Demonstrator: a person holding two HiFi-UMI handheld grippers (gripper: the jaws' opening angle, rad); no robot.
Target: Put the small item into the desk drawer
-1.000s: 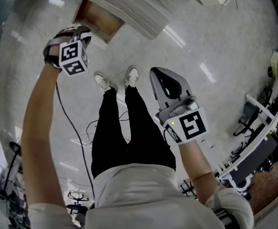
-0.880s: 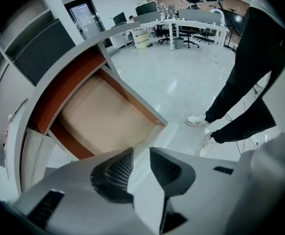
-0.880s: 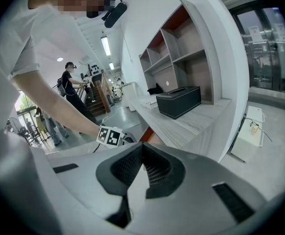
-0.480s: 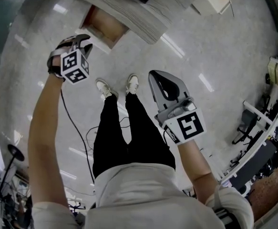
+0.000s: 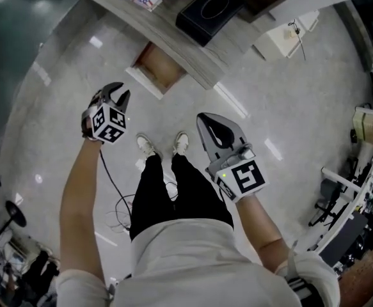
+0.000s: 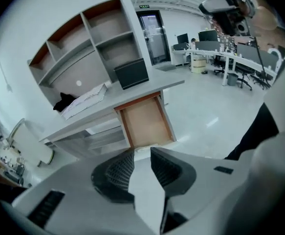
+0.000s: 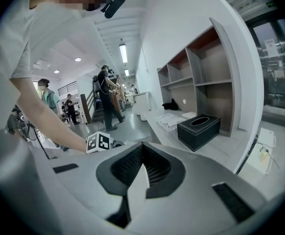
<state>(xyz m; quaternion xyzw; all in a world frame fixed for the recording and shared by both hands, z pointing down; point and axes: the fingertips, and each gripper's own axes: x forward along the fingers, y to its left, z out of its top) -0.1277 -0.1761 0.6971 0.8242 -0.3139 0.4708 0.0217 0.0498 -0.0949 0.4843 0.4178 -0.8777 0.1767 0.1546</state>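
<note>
The open desk drawer (image 6: 147,121) lies straight ahead of the left gripper (image 6: 142,151), its length running away from the jaws, which stand a little apart and hold nothing. The right gripper (image 7: 141,148) is farther from the drawer, with its jaws together and empty. No small item shows in any view.
</note>
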